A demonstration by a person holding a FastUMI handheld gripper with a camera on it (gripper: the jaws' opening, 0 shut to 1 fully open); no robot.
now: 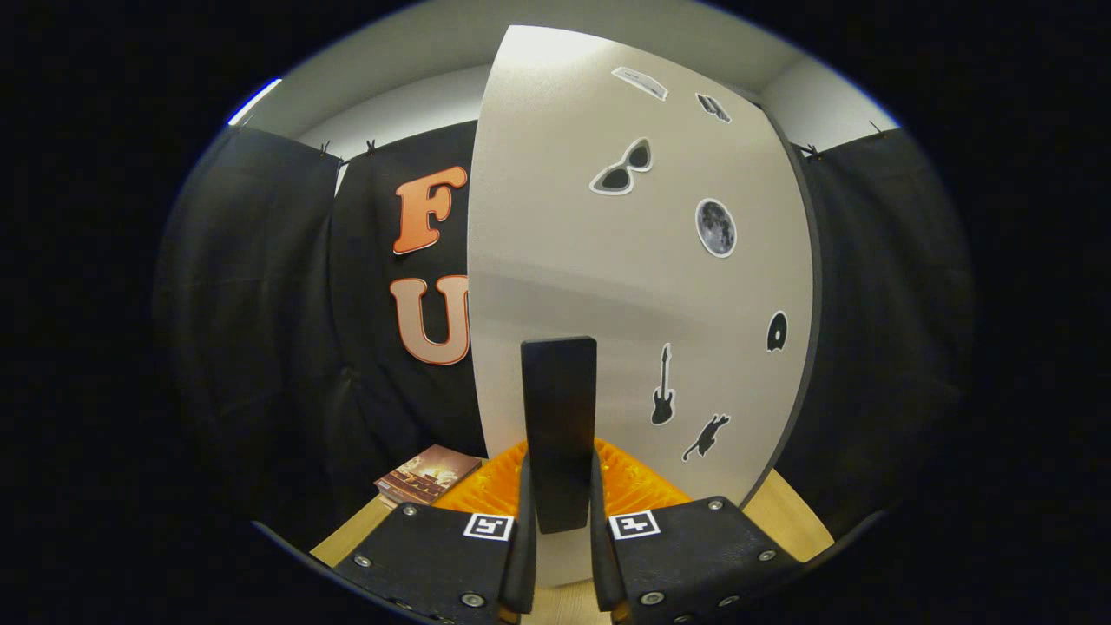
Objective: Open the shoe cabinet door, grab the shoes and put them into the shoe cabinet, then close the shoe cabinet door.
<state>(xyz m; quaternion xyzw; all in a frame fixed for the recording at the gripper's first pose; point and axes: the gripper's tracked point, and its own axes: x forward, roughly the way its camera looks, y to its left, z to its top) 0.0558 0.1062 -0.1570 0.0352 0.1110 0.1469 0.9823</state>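
The shoe cabinet door is a pale panel with several stickers, standing right ahead of me. A dark flat handle sticks out from it. My gripper is shut on that handle, with one finger on each side of it. Whether the door stands ajar I cannot tell; a dark edge runs down its right side.
A brown book lies on the wooden surface to the left of the fingers. Black cloth walls stand behind and to both sides of the cabinet.
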